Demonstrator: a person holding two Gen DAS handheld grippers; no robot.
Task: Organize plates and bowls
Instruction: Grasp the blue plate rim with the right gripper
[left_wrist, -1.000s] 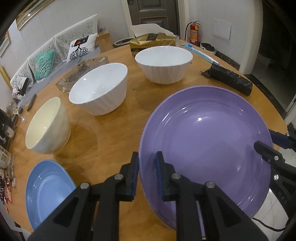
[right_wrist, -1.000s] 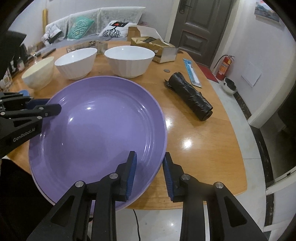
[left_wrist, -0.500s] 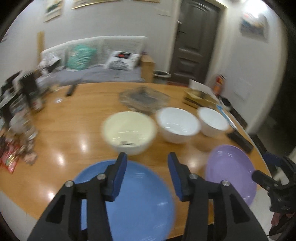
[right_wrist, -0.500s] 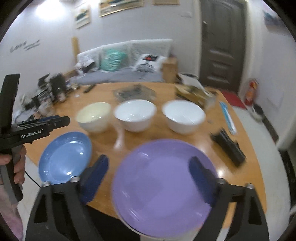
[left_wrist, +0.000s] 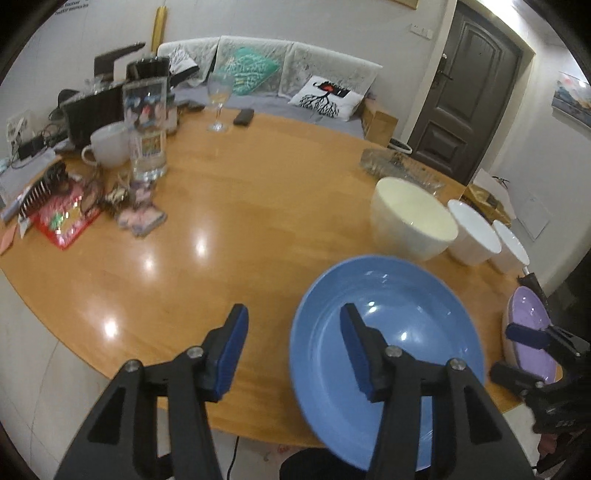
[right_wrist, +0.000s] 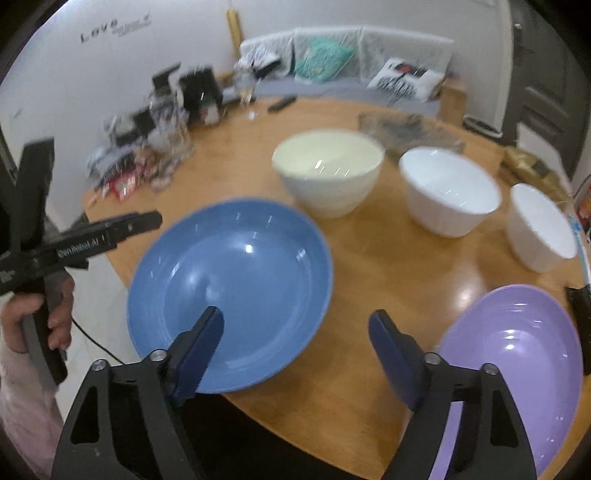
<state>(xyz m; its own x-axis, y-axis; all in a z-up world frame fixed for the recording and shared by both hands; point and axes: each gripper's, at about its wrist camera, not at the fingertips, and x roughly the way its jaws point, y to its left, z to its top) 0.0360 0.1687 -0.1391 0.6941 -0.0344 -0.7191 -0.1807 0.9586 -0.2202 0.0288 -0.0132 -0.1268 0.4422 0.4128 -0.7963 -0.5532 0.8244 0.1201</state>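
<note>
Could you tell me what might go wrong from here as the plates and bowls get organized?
1. The blue plate overhangs the wooden table's near edge; a clumsy nudge could tip it off.
2. The purple plate also juts past the edge.
3. The cream bowl stands close behind the blue plate, so lifting the plate carelessly could knock it.

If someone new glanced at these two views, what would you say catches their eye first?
Most likely the big blue plate at the near edge of the round wooden table, with the purple plate to its right. Behind them stands a row of three bowls: a cream bowl, then two white ones. The far left of the table is crowded with clutter, including a white mug.
</note>
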